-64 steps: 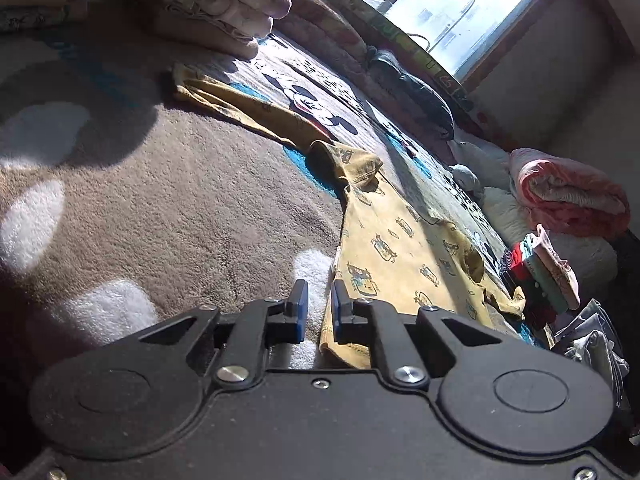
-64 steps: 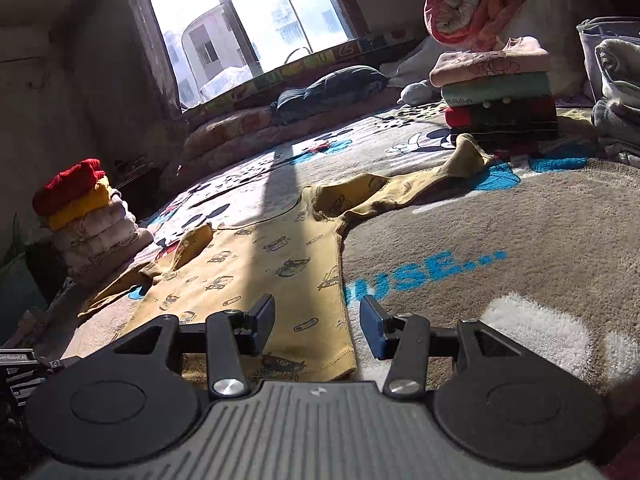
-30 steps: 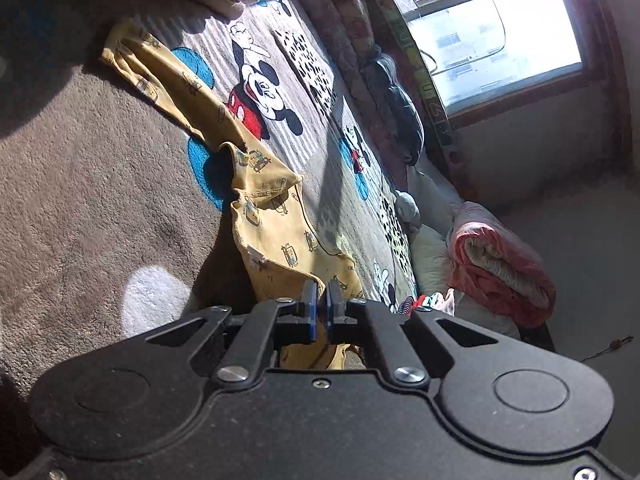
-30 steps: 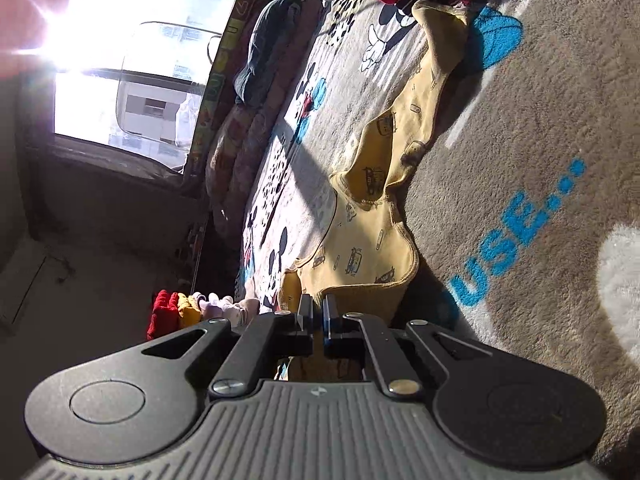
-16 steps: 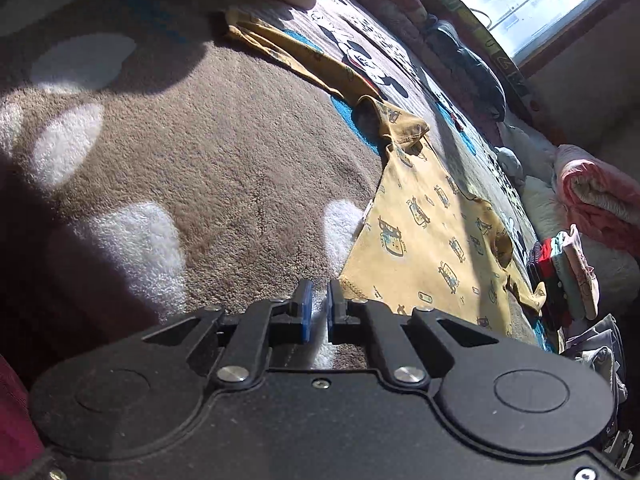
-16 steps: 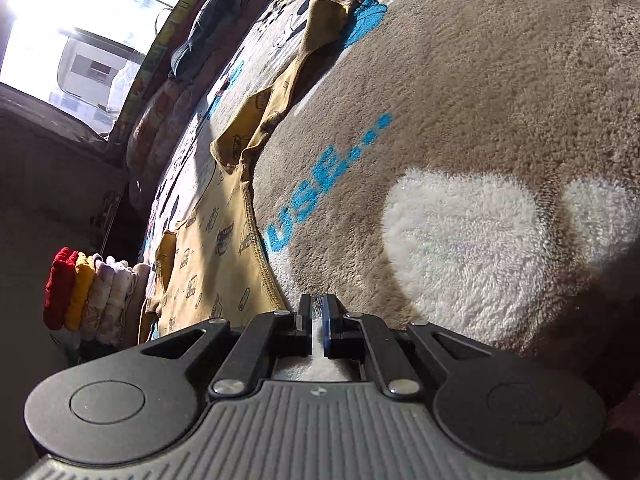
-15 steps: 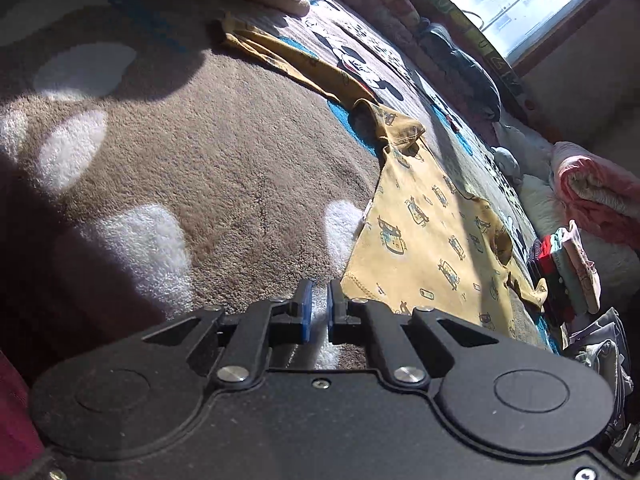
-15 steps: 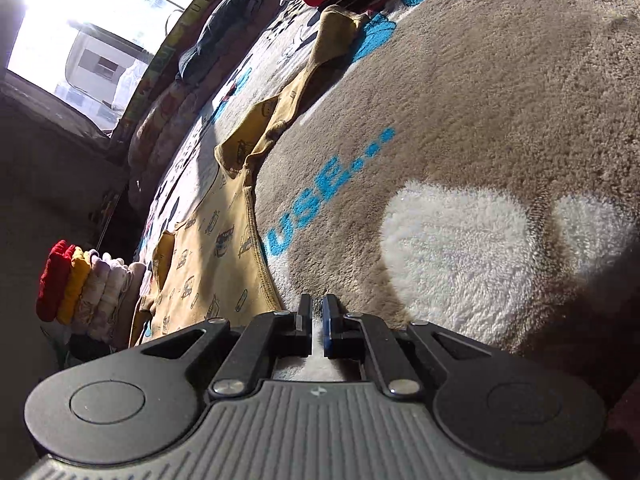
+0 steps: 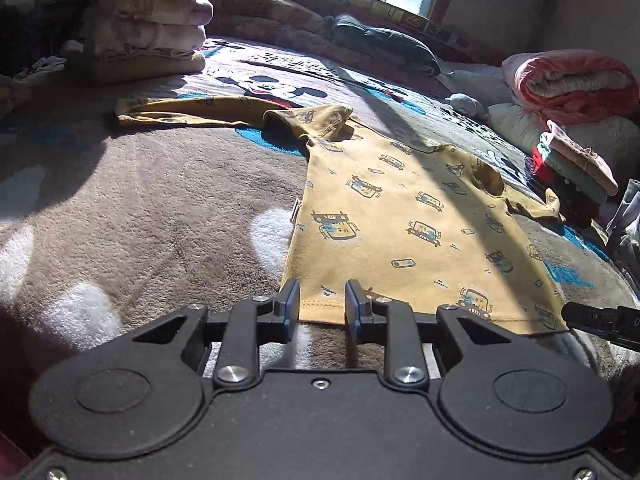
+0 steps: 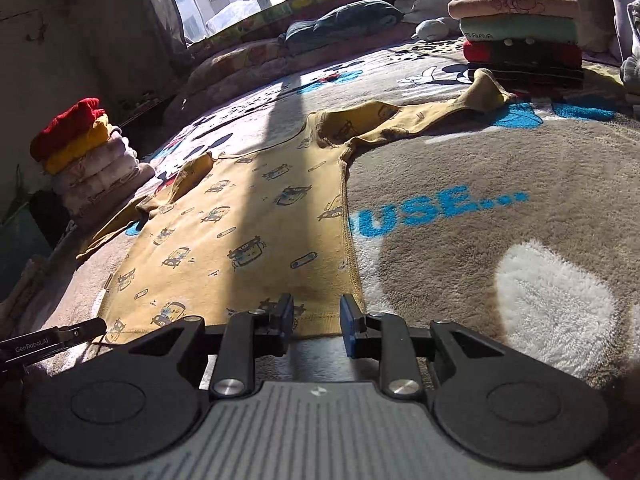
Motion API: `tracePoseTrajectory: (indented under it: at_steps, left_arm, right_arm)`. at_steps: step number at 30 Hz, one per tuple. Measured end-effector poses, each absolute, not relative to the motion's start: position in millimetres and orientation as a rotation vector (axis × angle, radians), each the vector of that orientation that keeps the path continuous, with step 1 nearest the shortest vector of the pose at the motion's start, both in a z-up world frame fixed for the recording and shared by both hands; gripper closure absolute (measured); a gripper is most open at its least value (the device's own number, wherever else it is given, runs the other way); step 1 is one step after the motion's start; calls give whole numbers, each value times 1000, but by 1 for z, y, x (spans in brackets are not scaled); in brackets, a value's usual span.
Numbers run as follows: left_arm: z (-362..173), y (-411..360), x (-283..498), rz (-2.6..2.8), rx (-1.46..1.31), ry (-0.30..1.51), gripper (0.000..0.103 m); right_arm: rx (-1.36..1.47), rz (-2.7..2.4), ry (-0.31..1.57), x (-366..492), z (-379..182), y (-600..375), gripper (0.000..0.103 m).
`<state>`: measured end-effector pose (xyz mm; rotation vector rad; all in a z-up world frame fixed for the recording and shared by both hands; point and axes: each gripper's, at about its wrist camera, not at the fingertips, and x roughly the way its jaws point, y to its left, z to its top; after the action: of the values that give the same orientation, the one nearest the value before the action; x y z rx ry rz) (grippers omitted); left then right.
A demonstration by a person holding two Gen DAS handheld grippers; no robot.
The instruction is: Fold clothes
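Observation:
A yellow long-sleeved shirt (image 9: 404,216) with small printed figures lies flat on the brown fleece blanket (image 9: 160,208), sleeves spread to both sides. My left gripper (image 9: 321,304) is open at the shirt's near hem, by its left corner, and the hem edge lies between the fingertips. My right gripper (image 10: 316,316) is also open, at the hem's right corner of the same shirt (image 10: 248,232). Each gripper shows at the edge of the other's view: the right gripper (image 9: 600,318) and the left gripper (image 10: 52,342).
A stack of folded clothes (image 9: 148,28) stands at the far left, also the stack (image 10: 84,156). Another folded stack (image 10: 520,28) sits at the far right beside the sleeve end. A rolled pink blanket (image 9: 572,80) and a dark pillow (image 9: 384,44) lie under the window.
Both grippers were shut half a second ago and are open now. The shirt, lifted by its hem a second ago, lies spread flat on the blanket.

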<state>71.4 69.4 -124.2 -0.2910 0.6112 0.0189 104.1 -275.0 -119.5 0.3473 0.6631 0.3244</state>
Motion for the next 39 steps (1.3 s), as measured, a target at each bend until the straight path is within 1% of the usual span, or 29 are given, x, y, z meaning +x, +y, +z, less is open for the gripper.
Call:
tracePoseTrajectory:
  at_steps: [2,3,4,5,6,9,11,12,19,23,28,32,34,35,39]
  left_arm:
    - [-116,71,69,18,-295,587,75]
    - [-113,73,68,19,-298,579,67]
    - [-116,75,71,25,-309,595,57]
    - [-123,78,76,30,-328,641,54]
    - [-129,80,79,39,-344,687,56]
    - [-122,89,70,17,-388,645,55]
    - [-117,100,65,15,-412,606,52]
    - [-116,108,64,33,-427,590,52]
    - [-118,184,75,161,-622,516,51]
    - [-120,231,95,220,-749,480,51]
    - [-118,278,136,263,-811,450,53]
    - [-119,310,163,294,-831,448,53]
    - [-125,325,173,281,-903,442,54]
    - [-127,330,177,270,-933,440,54]
    - [-129,338,192,226,-970,449,55]
  right_arm:
    - [343,353,598,95,-109,-273,71]
    - [327,371,575,93,-104,-270,67]
    - [301,371,581,95,-103,-265,64]
    - [282,358,640,101,-109,-261,61]
    - [264,345,700,108,-115,-256,60]
    - [297,343,669,102,-112,-255,61]
    - [310,394,565,91,-100,-254,62]
    - [303,403,548,89,-98,-253,62]
    - [224,435,512,104,-98,-237,62]
    - [183,441,505,118,-97,-232,62]
    - [131,492,544,152,-80,-212,63]
    - [98,534,559,197,-60,-184,65]
    - [76,556,573,226,-54,-164,66]
    - [65,567,580,240,-51,-154,68]
    - [40,598,646,295,-57,-111,70]
